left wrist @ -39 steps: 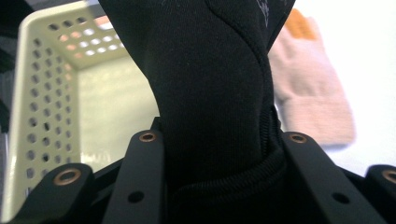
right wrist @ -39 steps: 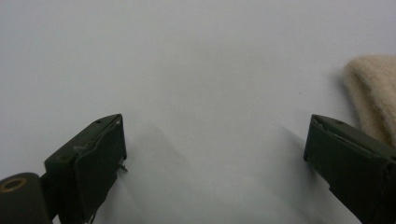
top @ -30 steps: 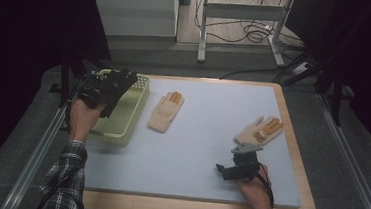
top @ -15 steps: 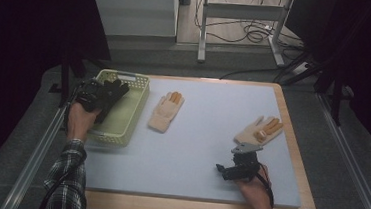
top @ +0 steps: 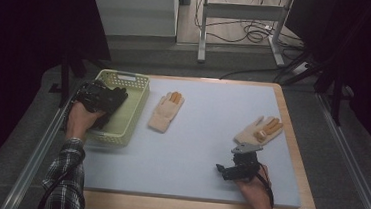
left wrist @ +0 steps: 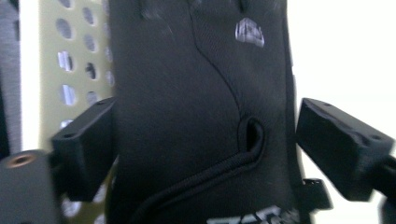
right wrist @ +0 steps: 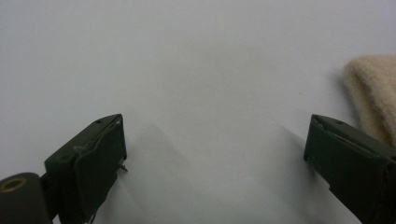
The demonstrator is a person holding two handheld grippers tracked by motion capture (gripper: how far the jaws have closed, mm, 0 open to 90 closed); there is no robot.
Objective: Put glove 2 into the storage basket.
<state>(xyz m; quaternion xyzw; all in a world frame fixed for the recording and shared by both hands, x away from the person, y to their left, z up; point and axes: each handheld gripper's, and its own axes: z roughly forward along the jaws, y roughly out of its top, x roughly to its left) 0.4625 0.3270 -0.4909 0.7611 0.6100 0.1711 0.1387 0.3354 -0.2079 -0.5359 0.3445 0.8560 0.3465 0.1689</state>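
The left hand-held gripper (left wrist: 205, 149) has just been opening, its jaws standing clear of the black glove (left wrist: 196, 107) and leaving it in the green basket (top: 135, 96). The right hand-held gripper (right wrist: 215, 154) is resting released on the counter (top: 206, 136), near a beige glove (top: 259, 131).

Unreadable grey logo on black glove (left wrist: 196, 116)

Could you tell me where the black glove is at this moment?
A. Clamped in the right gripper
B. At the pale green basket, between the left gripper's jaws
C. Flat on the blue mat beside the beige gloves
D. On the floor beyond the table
B: the black glove hangs over the perforated basket, between the left gripper's parted jaws, which have just been opening.
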